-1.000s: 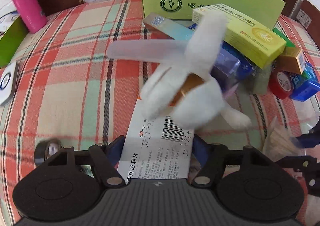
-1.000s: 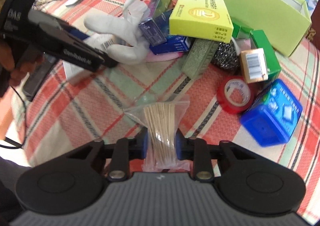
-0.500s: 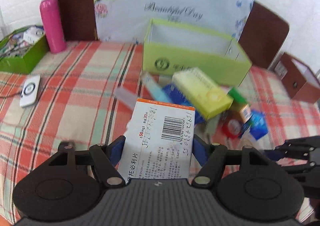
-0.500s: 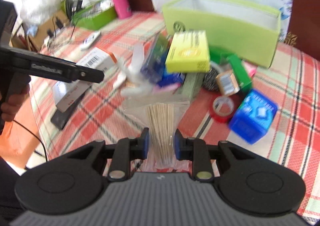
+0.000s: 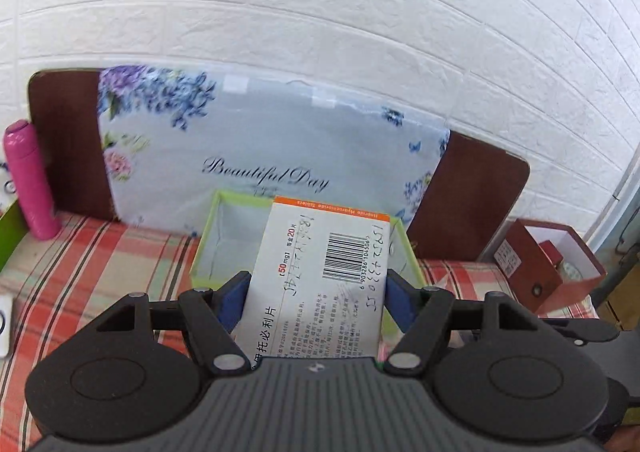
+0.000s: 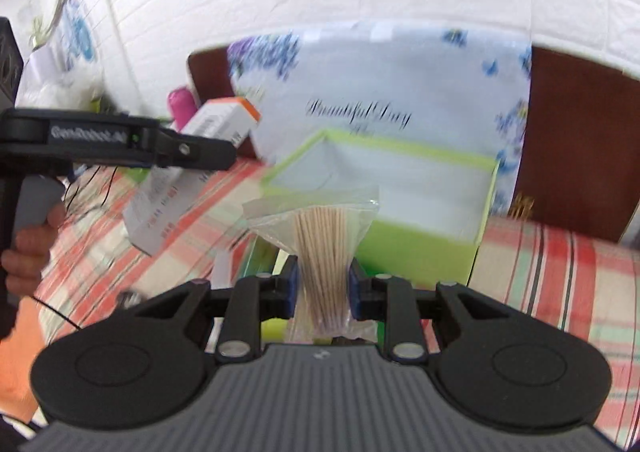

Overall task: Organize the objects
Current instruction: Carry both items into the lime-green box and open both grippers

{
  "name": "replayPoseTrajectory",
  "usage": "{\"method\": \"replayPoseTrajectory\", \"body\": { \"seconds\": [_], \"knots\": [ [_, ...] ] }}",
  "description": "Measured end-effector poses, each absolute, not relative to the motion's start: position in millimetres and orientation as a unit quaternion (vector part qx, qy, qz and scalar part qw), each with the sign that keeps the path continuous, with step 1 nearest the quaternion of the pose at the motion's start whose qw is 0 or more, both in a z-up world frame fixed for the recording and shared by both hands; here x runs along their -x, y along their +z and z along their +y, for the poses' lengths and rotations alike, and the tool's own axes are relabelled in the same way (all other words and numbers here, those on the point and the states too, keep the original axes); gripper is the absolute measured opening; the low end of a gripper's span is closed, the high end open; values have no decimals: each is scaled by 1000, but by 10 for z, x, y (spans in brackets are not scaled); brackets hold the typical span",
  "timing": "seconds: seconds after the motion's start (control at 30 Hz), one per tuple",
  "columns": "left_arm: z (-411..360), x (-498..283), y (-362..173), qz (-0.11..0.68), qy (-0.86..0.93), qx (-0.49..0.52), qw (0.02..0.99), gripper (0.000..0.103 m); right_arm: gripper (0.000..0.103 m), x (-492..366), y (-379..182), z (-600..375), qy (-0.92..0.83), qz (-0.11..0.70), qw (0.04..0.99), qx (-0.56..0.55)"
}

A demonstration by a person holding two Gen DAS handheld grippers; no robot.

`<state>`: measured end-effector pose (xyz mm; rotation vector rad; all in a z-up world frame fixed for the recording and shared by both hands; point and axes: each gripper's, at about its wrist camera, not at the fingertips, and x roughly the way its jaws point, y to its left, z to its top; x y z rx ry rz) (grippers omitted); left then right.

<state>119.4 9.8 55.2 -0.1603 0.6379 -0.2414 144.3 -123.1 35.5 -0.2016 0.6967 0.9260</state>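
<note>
Left wrist view: one medicine box (image 5: 320, 276) is clamped by the left gripper (image 5: 316, 296), raised before one green bin (image 5: 204, 248). One toothpick bag (image 6: 320, 252) is clamped by the right gripper (image 6: 322, 288).

Both raised, the left gripper (image 5: 316, 292) and right gripper (image 6: 322, 288) have fingers (image 5: 234, 298) clamped on loads.

This looks like a home, likely a bedroom or living corner. Ahead of the claw a white brick-pattern wall (image 5: 320, 12) rises behind a dark wooden headboard-like panel (image 5: 468, 196) and a floral cushion (image 5: 260, 148) printed "Beautiful Day". Below lies a red plaid cloth (image 5: 100, 264), with a pink flask (image 5: 30, 180) off to the left and a small brown box (image 5: 556, 264) to the right.
</note>
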Motion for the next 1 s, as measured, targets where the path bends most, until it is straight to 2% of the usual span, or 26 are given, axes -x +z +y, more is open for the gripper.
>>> {"method": "replayPoseTrajectory", "body": {
  "seconds": [0.3, 0.7, 0.73, 0.77, 0.8, 0.83, 0.87, 0.93, 1.0],
  "knots": [
    [55, -1973, 318, 332, -108, 70, 934, 73, 24, -2222, 308, -929, 406, 328, 849, 85],
    [116, -2780, -315, 378, -78, 66, 920, 74, 24, -3144, -379, -472, 371, 383, 839, 109],
    [125, -2822, -353, 382, -75, 68, 919, 76, 24, -3181, -440, -437, 370, 387, 837, 113],
    [131, -2862, -389, 390, -73, 71, 915, 85, 26, -3210, -497, -399, 369, 390, 835, 119],
    [135, -2894, -420, 397, -74, 73, 912, 90, 27, -3225, -549, -357, 370, 393, 832, 128],
    [142, -2913, -450, 400, -76, 77, 910, 92, 41, -3230, -597, -320, 369, 395, 830, 139],
    [140, -2933, -478, 400, -78, 78, 910, 92, 65, -3228, -632, -292, 367, 396, 829, 146],
    [133, -2927, -492, 404, -78, 78, 908, 92, 88, -3190, -657, -278, 357, 392, 834, 152],
    [144, -2857, -443, 395, -82, 81, 912, 92, 89, -3121, -615, -319, 360, 381, 838, 149]
  ]
}}
